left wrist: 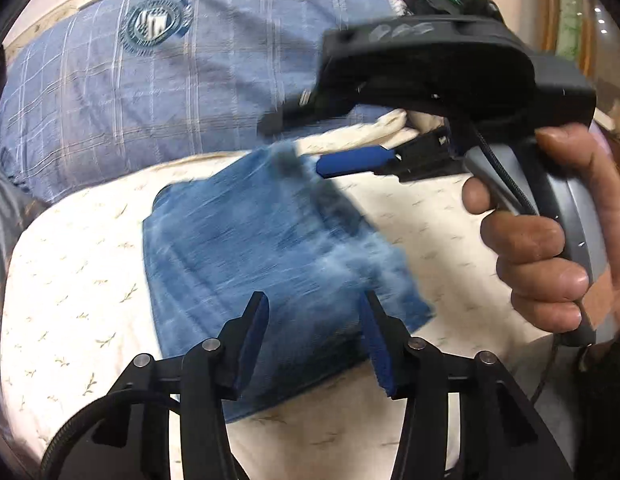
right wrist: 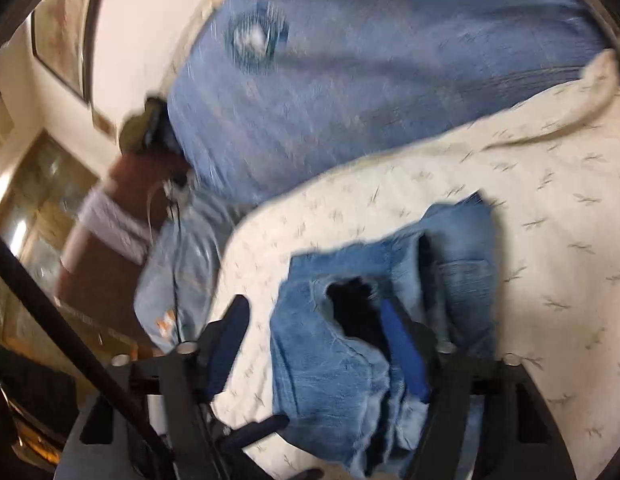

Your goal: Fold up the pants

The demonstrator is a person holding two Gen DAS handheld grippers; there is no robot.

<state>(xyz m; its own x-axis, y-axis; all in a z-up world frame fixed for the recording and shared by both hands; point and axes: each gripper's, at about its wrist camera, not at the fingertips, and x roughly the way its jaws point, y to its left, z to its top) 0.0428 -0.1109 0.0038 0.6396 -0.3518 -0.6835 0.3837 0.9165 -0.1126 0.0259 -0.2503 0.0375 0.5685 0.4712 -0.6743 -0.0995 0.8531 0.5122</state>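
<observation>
The folded jeans (left wrist: 269,264) lie on the bed sheet (left wrist: 77,280) below the blue pillow (left wrist: 129,92), long axis diagonal. My left tool (left wrist: 314,336) and right tool (right wrist: 314,344) hang spread, gripping nothing.

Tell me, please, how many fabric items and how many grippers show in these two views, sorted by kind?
Blue jeans: 1
Blue checked pillow: 1
Cream patterned sheet: 1
Grippers: 2, the left gripper and the right gripper, both open
Total: 5
</observation>
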